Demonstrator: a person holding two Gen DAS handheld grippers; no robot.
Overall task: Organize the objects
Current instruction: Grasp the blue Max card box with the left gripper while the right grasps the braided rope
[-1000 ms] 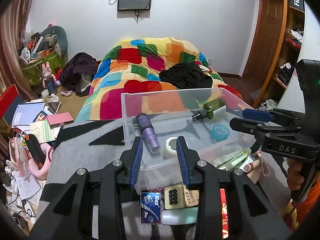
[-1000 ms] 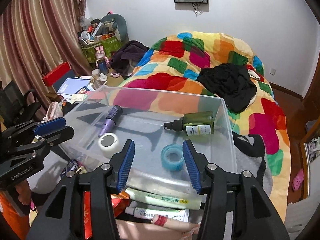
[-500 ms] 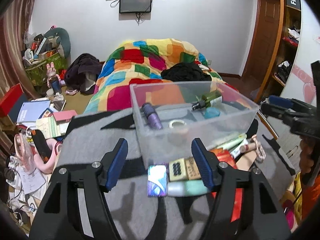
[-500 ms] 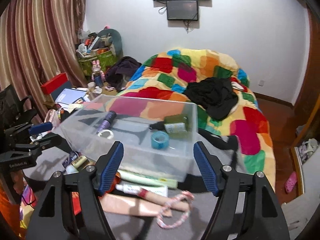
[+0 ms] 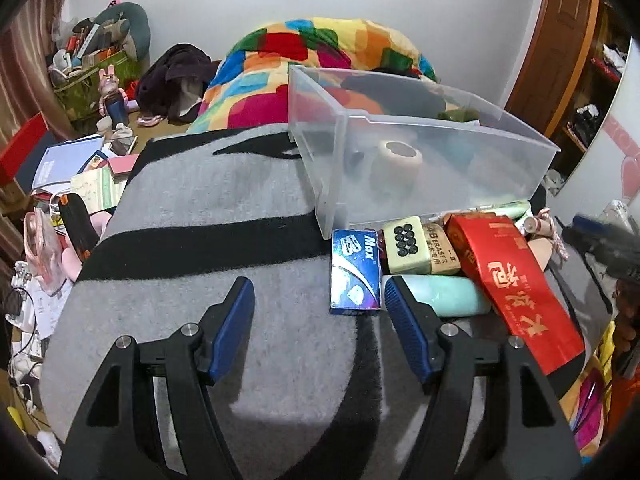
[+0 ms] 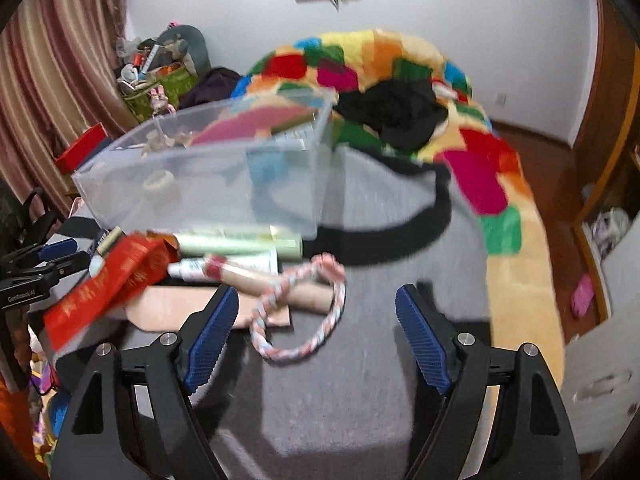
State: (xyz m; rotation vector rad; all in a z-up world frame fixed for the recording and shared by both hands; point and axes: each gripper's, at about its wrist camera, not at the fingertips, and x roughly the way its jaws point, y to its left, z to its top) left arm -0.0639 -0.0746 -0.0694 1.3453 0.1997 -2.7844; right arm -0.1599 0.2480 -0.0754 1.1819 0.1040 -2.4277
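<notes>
A clear plastic bin (image 5: 460,132) (image 6: 120,184) sits on a grey and black blanket (image 5: 200,208), holding a white tape roll (image 5: 394,158) and other items. In front of it lie a blue Max box (image 5: 354,270), a mahjong-style block (image 5: 406,250), a mint tube (image 5: 440,300), a red packet (image 5: 516,280) (image 6: 108,280), tubes (image 6: 240,246) and a braided rope loop (image 6: 308,312). My left gripper (image 5: 320,312) is open and empty, just before the blue box. My right gripper (image 6: 316,316) is open and empty over the rope loop.
A bed with a colourful patchwork quilt (image 6: 400,68) lies behind the bin. Cluttered books and a red box (image 5: 24,148) are on the floor at the left. A wooden shelf (image 5: 592,72) and door stand at the right.
Both grippers have pulled back from the bin, lowered toward the blanket and opened wider. The loose items in front of the bin now fill the near view.
</notes>
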